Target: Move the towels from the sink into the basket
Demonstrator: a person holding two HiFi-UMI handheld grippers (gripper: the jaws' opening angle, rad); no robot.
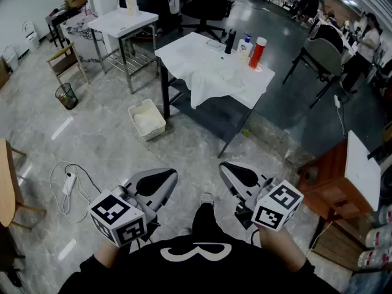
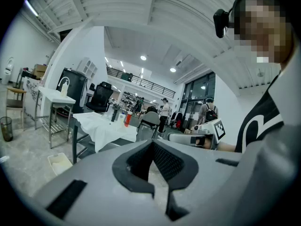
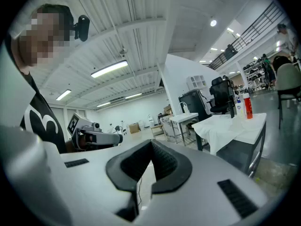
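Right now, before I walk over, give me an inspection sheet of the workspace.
Surface: table draped in a white cloth; no sink made out.
Job's things: white basket on the floor beside the table, something white inside; whether it is towels can't be told.
Clutter: red bottle and other bottles on the table; wire bin on the floor.
Grippers: left gripper and right gripper both shut, empty, held near the body.
Cables: power strip with a looped cord on the floor.
Surroundings: side table, office chair, people at far desks.
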